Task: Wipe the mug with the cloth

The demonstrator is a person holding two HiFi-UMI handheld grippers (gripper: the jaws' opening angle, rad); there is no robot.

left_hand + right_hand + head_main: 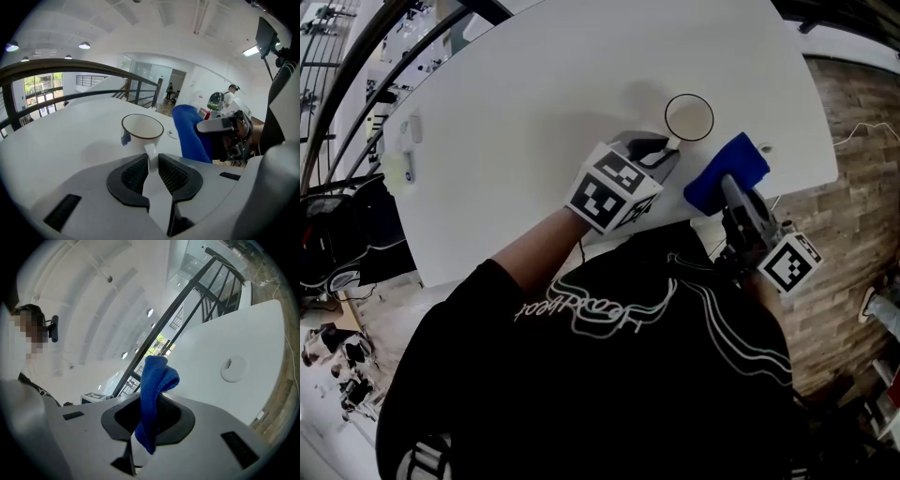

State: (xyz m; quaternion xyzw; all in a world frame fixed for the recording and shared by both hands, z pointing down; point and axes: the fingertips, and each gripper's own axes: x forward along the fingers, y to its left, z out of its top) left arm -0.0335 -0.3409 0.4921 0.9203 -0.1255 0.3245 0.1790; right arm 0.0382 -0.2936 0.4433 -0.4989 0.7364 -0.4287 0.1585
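- White round mug (689, 117) (142, 129), thin dark rim, blue mark on outer wall: upright, mouth up, on white tabletop (581, 84), nr the edge on the person's side.
- Mug handle (150, 150) turned toward left gripper (667, 150) (153, 158).
- Left gripper angled down at tabletop. Fingers closed in on the handle, black ribbed pads (133, 174) against both its sides.
- Bright blue fluffy cloth (741, 159) (154, 380) pinched in right gripper (724, 187) (152, 411), fingers clamped tight on its middle. Top bunch sticks up past fingertips, lower end hangs down btwn them.
- Cloth held off tabletop, just right of mug in head view. Near mug but apart from it.
- In left gripper view, same cloth shows as a blue fold right of mug, w/ right gripper behind it.
- Black-&-white left marker cube (609, 187) and right marker cube (789, 261) face the head camera.
- Flat round white cap (233, 369) set in tabletop, beyond cloth in right gripper view.
- Black top w/ white line print (609, 375) fills lower head view. Forearm (539, 248) runs from it to left gripper.
- Brown wood-plank floor (853, 187) right of tabletop.
- Dark curved railing (70, 70) past tabletop's far side in left gripper view.
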